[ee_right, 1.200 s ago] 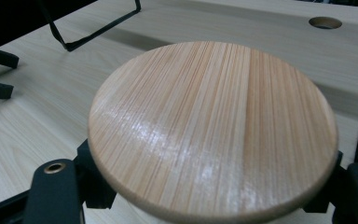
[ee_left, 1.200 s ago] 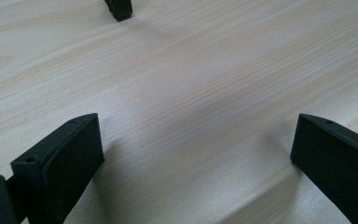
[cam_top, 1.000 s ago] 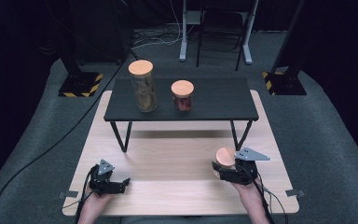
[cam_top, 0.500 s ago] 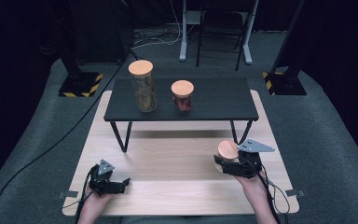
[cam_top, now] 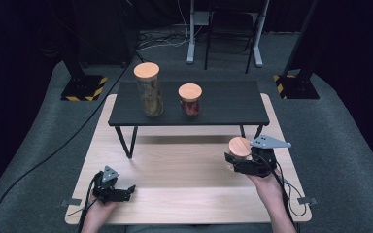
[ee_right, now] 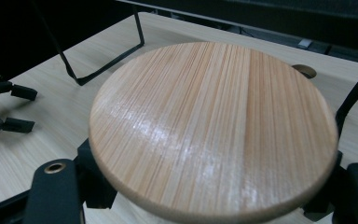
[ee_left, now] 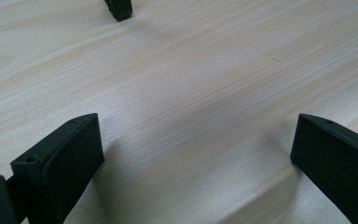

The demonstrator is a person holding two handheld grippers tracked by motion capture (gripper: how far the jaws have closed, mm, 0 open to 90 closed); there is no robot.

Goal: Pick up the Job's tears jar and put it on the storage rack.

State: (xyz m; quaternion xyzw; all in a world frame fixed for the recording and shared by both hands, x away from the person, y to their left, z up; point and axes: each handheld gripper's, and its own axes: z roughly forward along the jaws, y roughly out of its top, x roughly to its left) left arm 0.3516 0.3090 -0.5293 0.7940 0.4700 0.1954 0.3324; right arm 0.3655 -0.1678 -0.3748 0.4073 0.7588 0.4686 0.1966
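While the person's right hand holds its gripper (cam_top: 233, 162) above the pale wooden table (cam_top: 184, 170), a small jar with a round wooden lid (cam_top: 240, 147) sits clamped between the jaws, near the table's right edge. The jaws are drawn in close against the jar just under the lid, one on each side, so the lid rides above them. The jar stands upright in the grip, in front of the low black shelf (cam_top: 233, 104) that stands across the far half of the table.

From the high view, two more jars stand on that shelf: a tall jar (cam_top: 149, 90) toward the left and a short jar (cam_top: 190, 99) with reddish contents beside it, both with matching wooden lids. The left gripper (cam_top: 126, 191) rests low at the near left corner of the table, well apart from the held jar.

Looking along the right gripper, the lid (ee_right: 214, 126) appears very close, with straight grain and a light sheen; the jar's body is hidden beneath it. A thin black leg of the shelf (ee_right: 140, 32) crosses behind, and the left gripper (ee_right: 0, 109) shows at the far left edge.

Looking along the left gripper, its two black jaws stand wide apart over bare wood grain (ee_left: 191, 93), with nothing between them.
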